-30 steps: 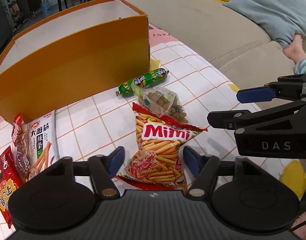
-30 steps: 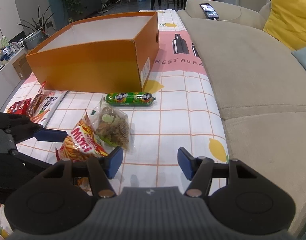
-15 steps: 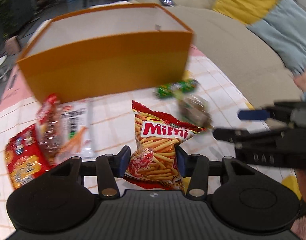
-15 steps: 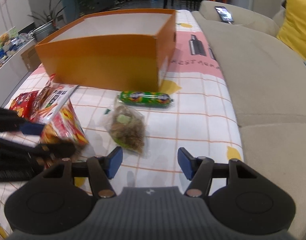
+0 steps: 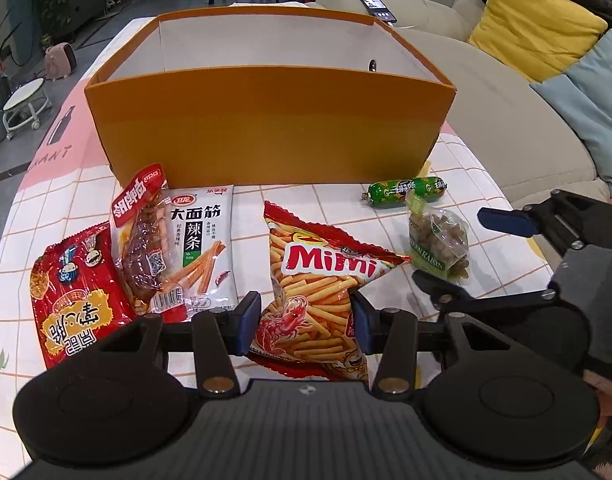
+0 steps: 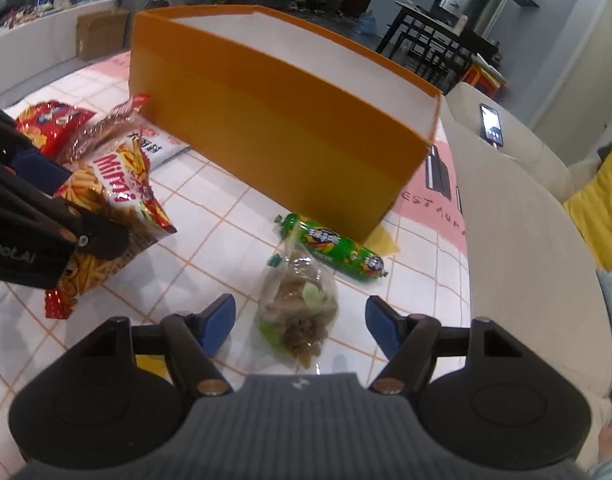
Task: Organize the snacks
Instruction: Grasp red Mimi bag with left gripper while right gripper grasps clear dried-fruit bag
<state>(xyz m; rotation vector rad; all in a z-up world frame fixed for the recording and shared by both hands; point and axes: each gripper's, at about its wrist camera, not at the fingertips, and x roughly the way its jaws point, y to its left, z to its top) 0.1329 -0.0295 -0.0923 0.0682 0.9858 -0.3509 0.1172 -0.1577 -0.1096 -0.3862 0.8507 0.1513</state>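
Big orange box (image 5: 266,136) sits open at the back of the checked table (image 5: 457,184). In front, the left gripper (image 5: 306,322) has its jaws clamped on the Mimi snack bag (image 5: 317,280). The right gripper (image 6: 300,322) has just been opening its jaws, apart either side of the raisin packet (image 6: 298,308), not pressing it. Green sausage (image 6: 337,252) lies just beyond, near the box.

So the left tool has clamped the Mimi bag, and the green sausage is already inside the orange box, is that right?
Not quite. The left tool is shut on the Mimi bag, but the green sausage is not inside the orange box. It lies on the tablecloth in front of the box, near its right corner, beside the raisin bag. The left wrist view shows this.
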